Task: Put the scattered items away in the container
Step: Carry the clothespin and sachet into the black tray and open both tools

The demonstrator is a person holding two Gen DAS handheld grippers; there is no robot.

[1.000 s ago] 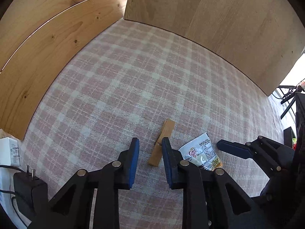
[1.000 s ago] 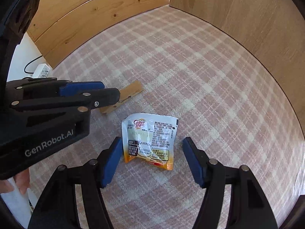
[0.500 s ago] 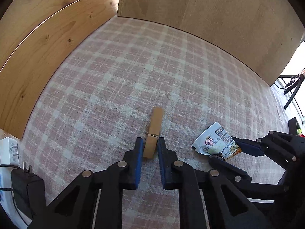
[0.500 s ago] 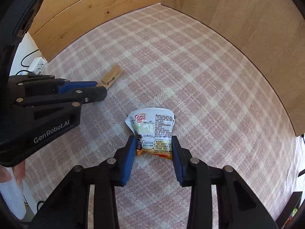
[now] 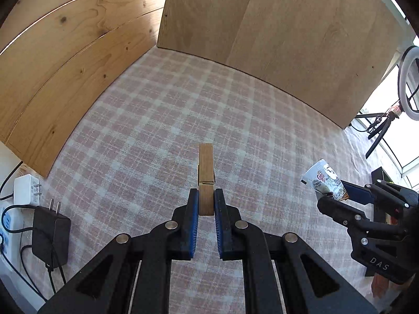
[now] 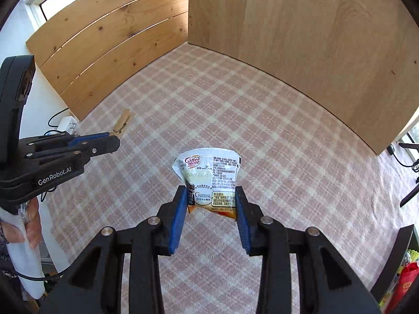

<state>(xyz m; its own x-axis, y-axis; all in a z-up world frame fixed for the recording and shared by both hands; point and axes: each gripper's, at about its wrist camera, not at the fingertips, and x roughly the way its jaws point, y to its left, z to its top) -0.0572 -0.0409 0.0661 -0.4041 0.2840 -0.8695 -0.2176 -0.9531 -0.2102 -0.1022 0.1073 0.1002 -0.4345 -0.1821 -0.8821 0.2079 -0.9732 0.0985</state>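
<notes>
A wooden clothespin (image 5: 206, 175) sticks out forward from my left gripper (image 5: 206, 204), whose blue pads are shut on its near end; it hangs above the pink checked cloth. The right wrist view shows the same clothespin (image 6: 122, 123) at the left, held by the left gripper (image 6: 111, 137). My right gripper (image 6: 211, 198) is shut on the lower part of a white Coffee-mate sachet (image 6: 209, 175), squeezed and lifted off the cloth. The left wrist view shows that sachet (image 5: 323, 180) at the right edge in the right gripper (image 5: 337, 198). No container is in view.
Wooden panels (image 5: 288, 39) wall in the checked cloth (image 5: 157, 136) at the back and left. A black charger (image 5: 51, 235) and a white plug (image 5: 26, 189) lie off the cloth's left edge. A hand on white cloth (image 6: 28, 225) holds the left gripper. A ring light stand (image 5: 408, 83) is far right.
Both grippers closed, the left on the clothespin and the right on the sachet, then lifted them off the cloth. The sachet crumpled between the right pads.
</notes>
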